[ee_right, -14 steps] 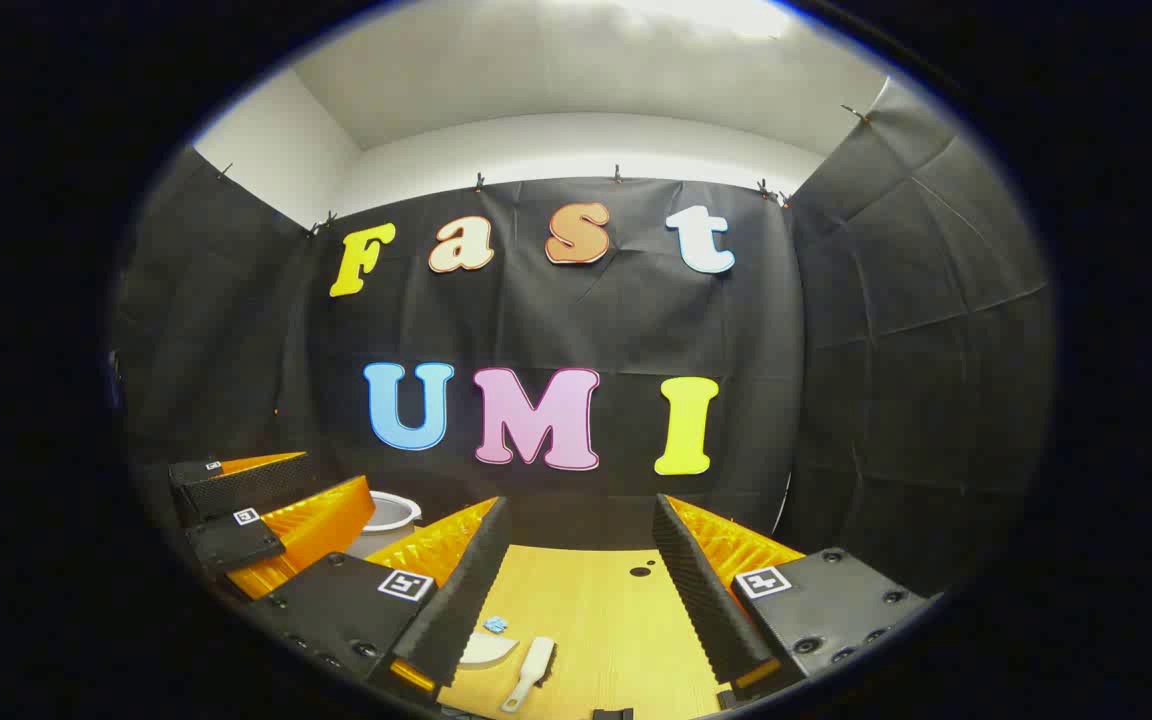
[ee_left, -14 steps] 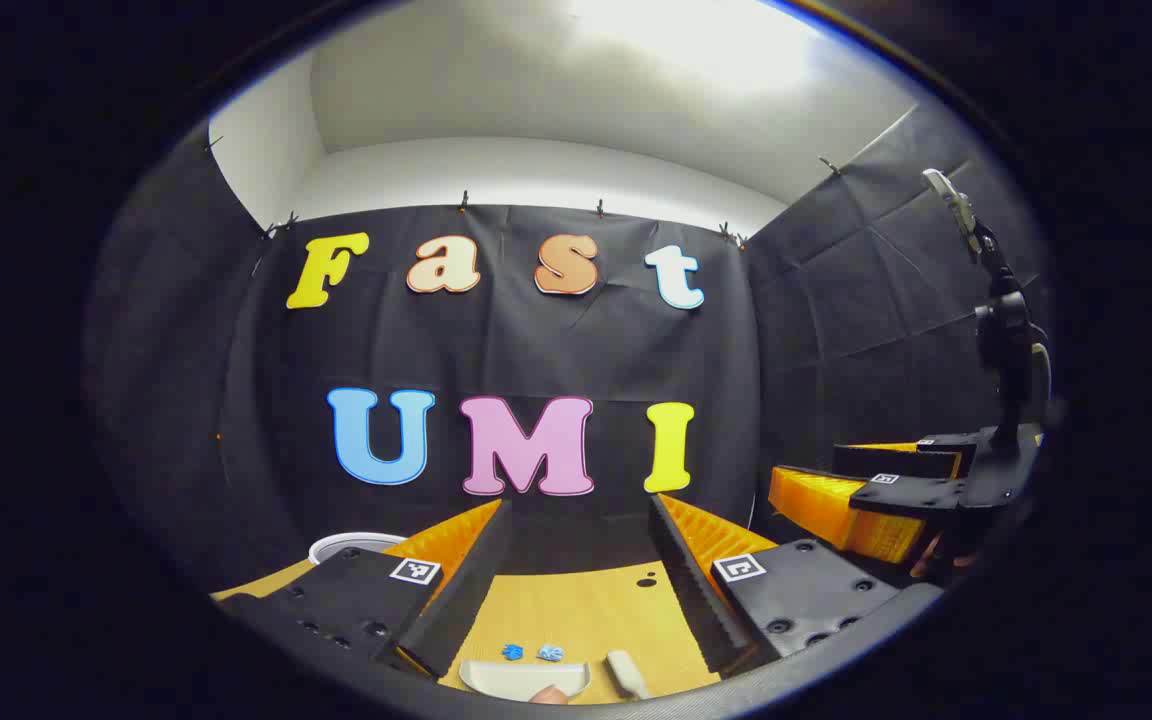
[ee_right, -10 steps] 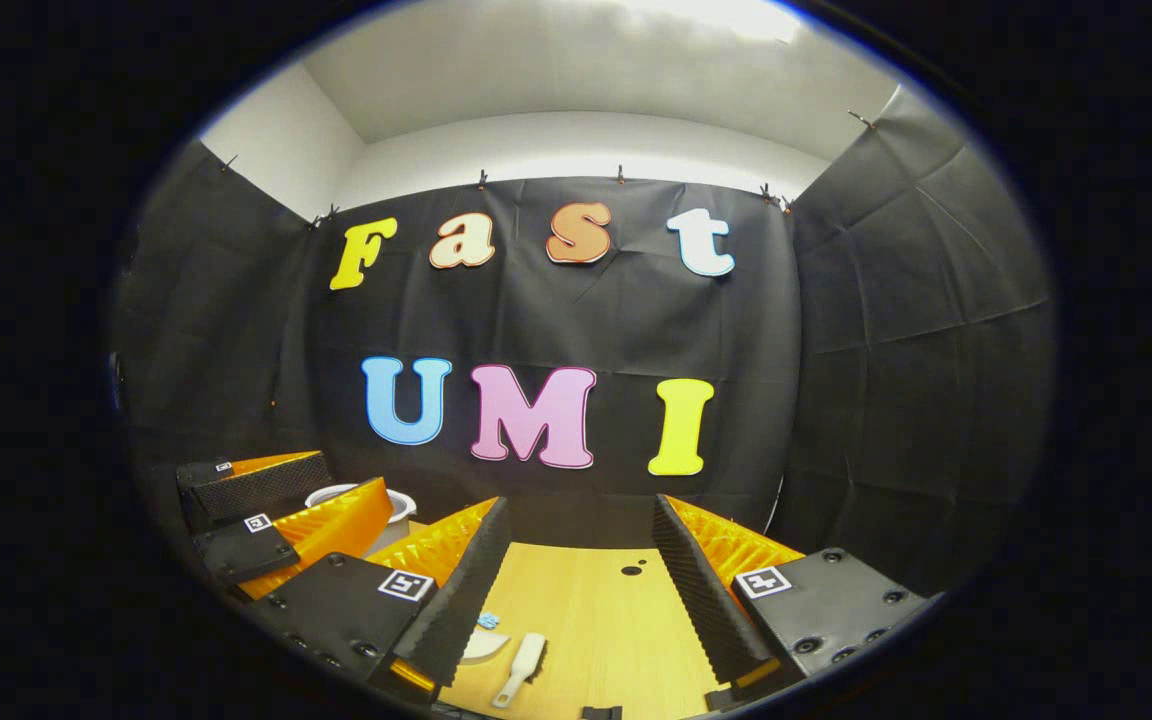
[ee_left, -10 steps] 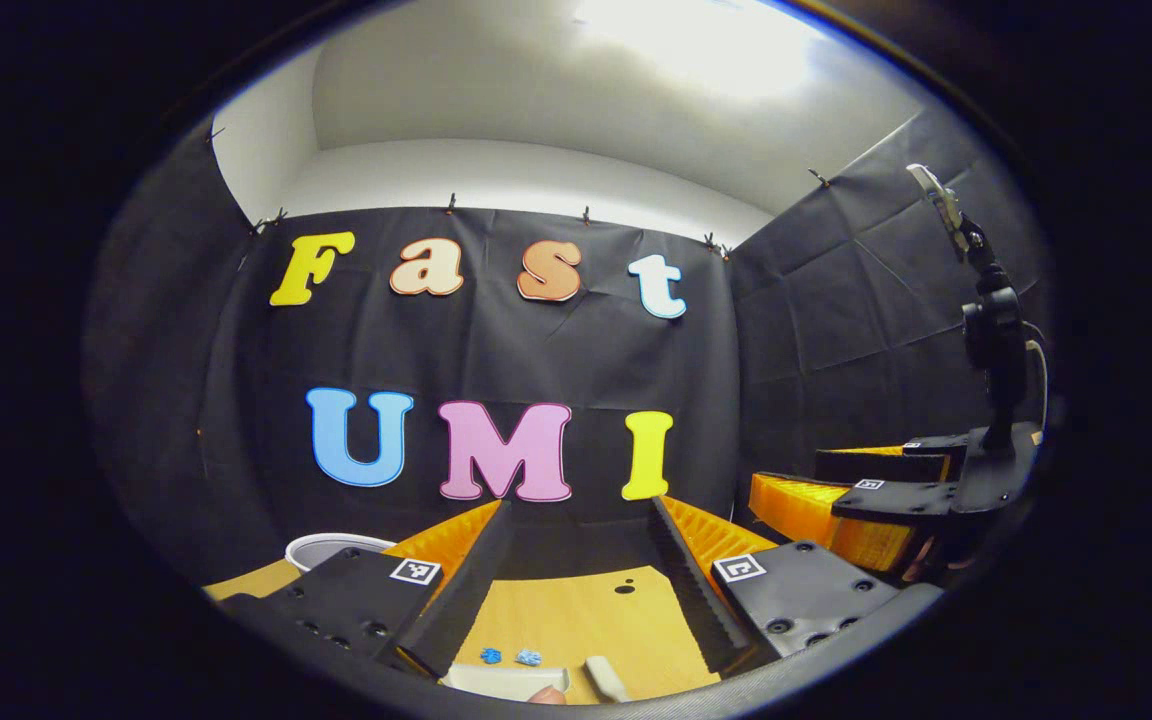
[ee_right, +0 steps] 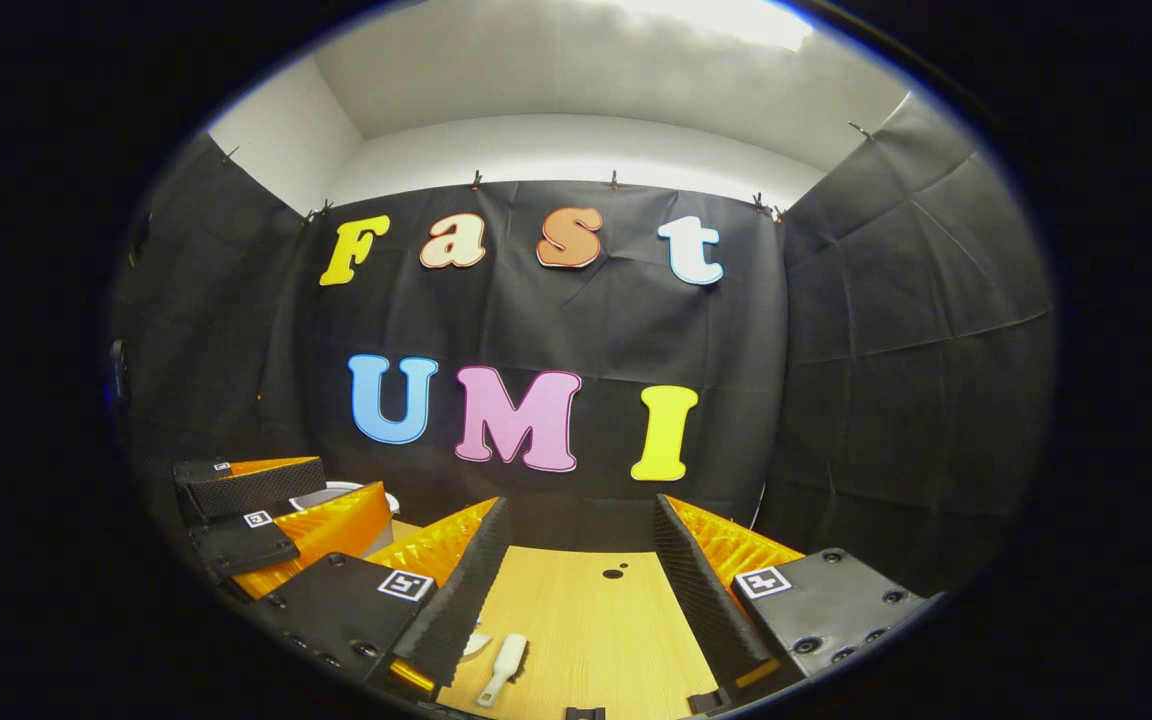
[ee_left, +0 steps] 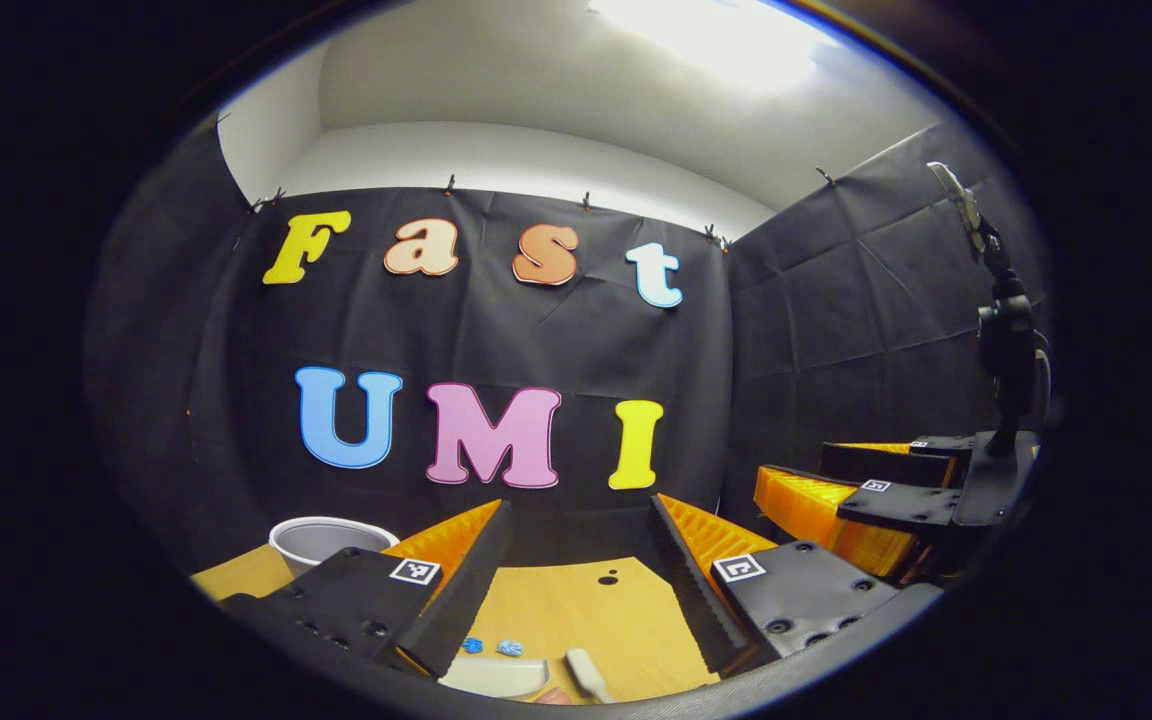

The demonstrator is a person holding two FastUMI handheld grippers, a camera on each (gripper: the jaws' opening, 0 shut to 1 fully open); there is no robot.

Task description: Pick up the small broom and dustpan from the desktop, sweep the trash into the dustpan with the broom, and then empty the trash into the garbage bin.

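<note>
A: Anything picked up yet?
B: No. Left gripper (ee_left: 576,570) and right gripper (ee_right: 576,570) both gape wide, holding nothing. The dustpan (ee_left: 496,677) lies on the desktop (ee_left: 626,615); the broom (ee_right: 502,668) is just beside it, the blue trash (ee_left: 492,647) just behind it, the garbage bin (ee_left: 321,541) farther back. Everything remains.

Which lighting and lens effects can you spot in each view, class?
Left gripper view: ceiling light glares at the top, wall lines bow outward, and the dustpan and blue trash sit small and soft near the rim. Right gripper view: milder ceiling glare, the same bowing, and the broom casts a short shadow on the desktop.
</note>
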